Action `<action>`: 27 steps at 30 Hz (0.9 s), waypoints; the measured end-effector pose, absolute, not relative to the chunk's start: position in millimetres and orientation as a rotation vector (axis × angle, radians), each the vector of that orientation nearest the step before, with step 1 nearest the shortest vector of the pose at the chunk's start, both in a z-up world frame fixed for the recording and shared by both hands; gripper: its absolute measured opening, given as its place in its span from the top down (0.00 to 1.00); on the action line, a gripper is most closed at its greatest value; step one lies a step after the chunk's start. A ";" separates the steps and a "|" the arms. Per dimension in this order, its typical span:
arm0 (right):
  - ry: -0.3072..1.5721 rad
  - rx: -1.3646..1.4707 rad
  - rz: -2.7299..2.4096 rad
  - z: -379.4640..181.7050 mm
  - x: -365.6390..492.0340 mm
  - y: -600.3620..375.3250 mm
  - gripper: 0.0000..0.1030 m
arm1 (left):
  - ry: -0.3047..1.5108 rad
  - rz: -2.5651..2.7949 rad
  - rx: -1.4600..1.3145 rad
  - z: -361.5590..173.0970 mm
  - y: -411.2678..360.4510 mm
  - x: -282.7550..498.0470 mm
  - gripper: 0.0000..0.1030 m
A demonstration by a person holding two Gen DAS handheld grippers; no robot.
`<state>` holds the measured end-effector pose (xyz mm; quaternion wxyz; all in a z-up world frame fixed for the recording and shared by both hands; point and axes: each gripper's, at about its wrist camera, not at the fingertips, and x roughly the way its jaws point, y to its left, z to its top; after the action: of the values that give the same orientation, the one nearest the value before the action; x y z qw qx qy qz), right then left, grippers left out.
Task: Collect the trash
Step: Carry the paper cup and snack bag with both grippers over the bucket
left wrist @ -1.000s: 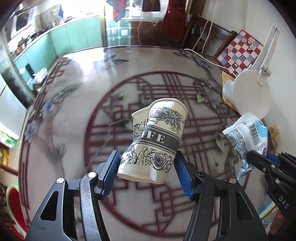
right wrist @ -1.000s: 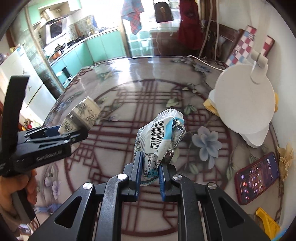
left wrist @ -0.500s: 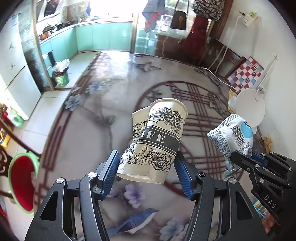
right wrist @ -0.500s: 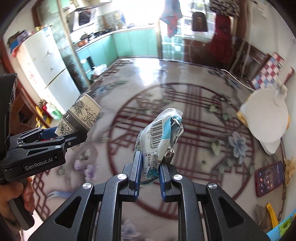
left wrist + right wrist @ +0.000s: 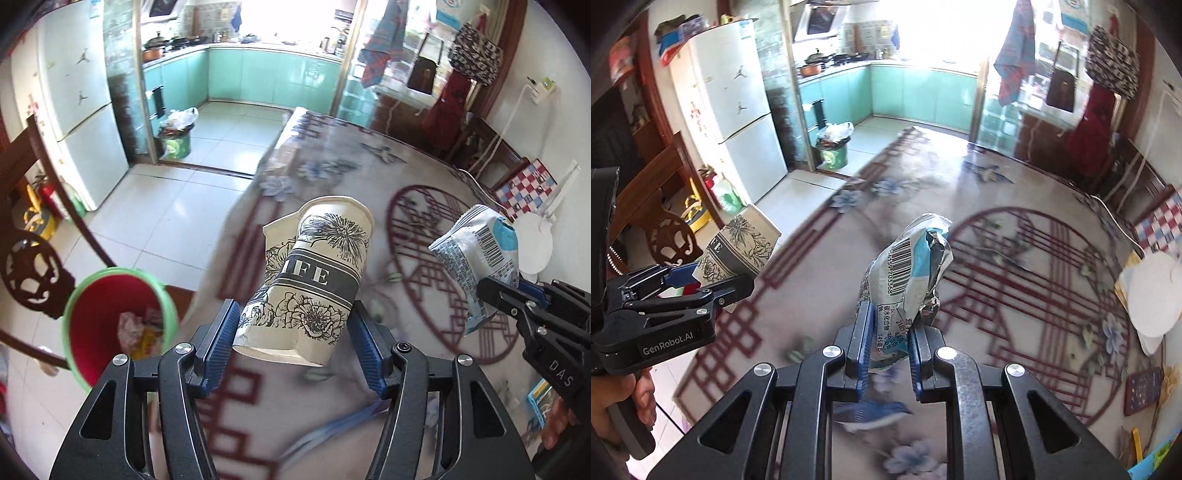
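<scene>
Red bin (image 5: pixel 114 325) newly visible beyond table edge (image 5: pixel 221 258); floor open.

Tabletop (image 5: pixel 424 280) motion-blurred, red bin (image 5: pixel 110 317) partly hidden (contents unclear), phone (image 5: pixel 1141 391) smeared

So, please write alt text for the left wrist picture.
The left claw holds a crushed flowered paper cup above a patterned table. A red bin with trash stands lower left; the right claw grips a wrapper.
</scene>
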<state>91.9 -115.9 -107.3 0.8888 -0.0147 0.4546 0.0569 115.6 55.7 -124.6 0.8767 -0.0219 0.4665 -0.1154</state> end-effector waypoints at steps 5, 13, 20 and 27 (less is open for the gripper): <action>0.949 -0.058 0.163 -105.7 104.3 -51.7 0.86 | 0.983 -0.190 -0.079 -129.7 110.5 117.8 0.43; 0.967 -0.097 0.239 -112.4 120.8 42.1 0.86 | 0.989 -0.122 -0.121 -140.5 184.4 120.3 0.42; 1.002 -0.127 0.343 -127.9 135.6 116.8 0.86 | 0.993 -0.061 -0.175 -150.9 241.9 116.5 0.43; 1.056 -0.122 0.440 -156.5 155.1 161.4 0.86 | 1.035 0.016 -0.229 -173.5 289.4 120.3 0.43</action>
<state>155.1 161.4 -156.5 0.8392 -0.0576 0.4993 0.2079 120.3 289.4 -173.5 0.8627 -0.1091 0.4938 0.0078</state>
